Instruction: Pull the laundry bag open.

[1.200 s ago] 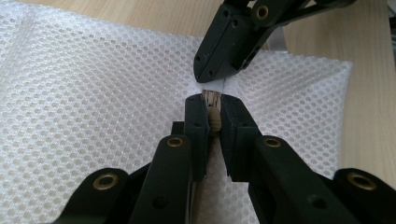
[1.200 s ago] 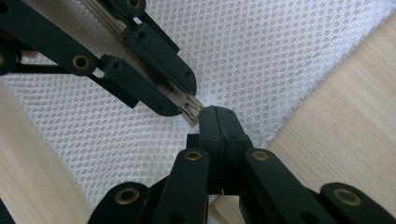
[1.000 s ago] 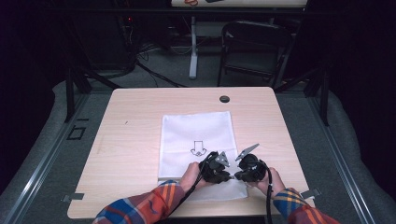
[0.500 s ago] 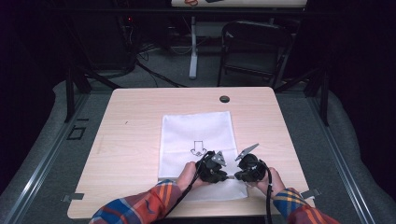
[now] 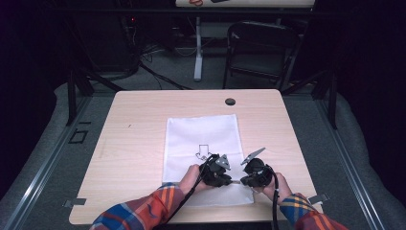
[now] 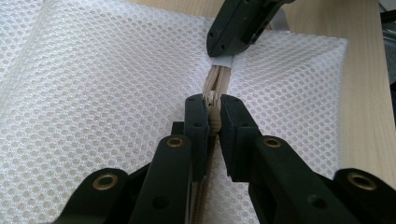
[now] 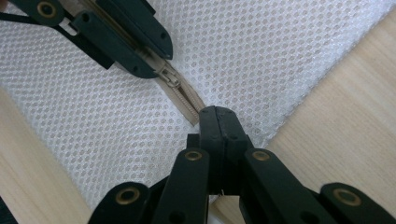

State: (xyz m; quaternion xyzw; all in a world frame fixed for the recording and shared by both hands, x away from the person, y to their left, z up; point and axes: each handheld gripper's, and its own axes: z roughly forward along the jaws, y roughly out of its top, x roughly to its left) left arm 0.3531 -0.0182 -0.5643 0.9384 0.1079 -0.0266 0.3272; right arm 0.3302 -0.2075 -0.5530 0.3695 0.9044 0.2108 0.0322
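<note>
White mesh bag (image 5: 201, 143) lying flat near the worktop's (image 5: 134, 124) front edge, its beige zipper (image 7: 184, 100) pinched by the closed left hand-held gripper (image 6: 213, 109) and, just beside it, the closed right hand-held gripper (image 7: 217, 116).

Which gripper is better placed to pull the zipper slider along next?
Probably the left gripper: its jaws close around the zipper slider. The right gripper pinches the zipper end at the mesh bag edge, anchoring it.
</note>
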